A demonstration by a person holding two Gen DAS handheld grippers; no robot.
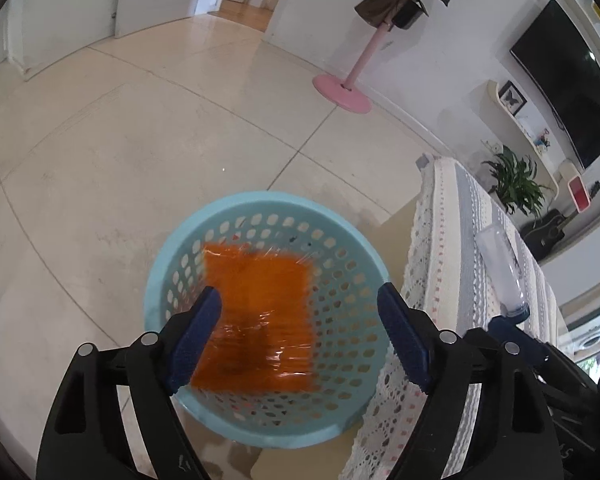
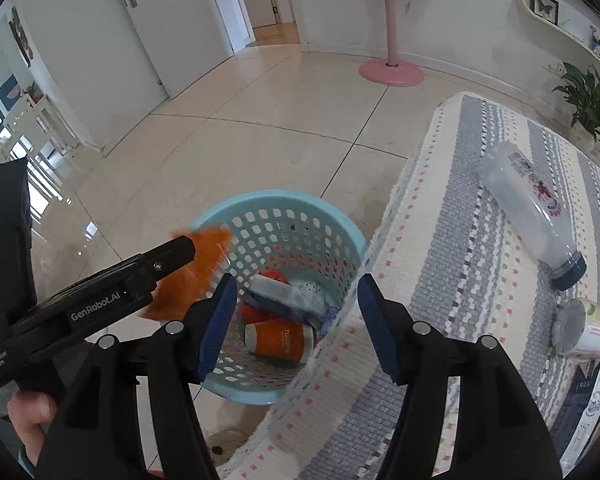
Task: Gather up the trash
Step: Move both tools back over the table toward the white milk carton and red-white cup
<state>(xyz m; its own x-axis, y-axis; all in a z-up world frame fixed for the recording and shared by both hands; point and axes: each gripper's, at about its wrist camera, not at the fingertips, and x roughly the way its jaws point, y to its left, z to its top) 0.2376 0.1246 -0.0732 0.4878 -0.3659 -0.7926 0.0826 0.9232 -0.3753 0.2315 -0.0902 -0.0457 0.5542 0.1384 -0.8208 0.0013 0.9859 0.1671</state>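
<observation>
Orange wrapper [image 1: 256,316] is hanging blurred over the blue basket [image 1: 188,240], between the left claw [image 1: 300,336] pads, untouched; jaws wide. Right claw [image 2: 296,328] is hovering above the basket, part-open, empty.

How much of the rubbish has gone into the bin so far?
Done: an orange paper cup and other scraps lie in the blue basket. In hand: an orange wrapper is dropping from the open left gripper. Left: a plastic bottle and a can on the cloth-covered table.
</observation>
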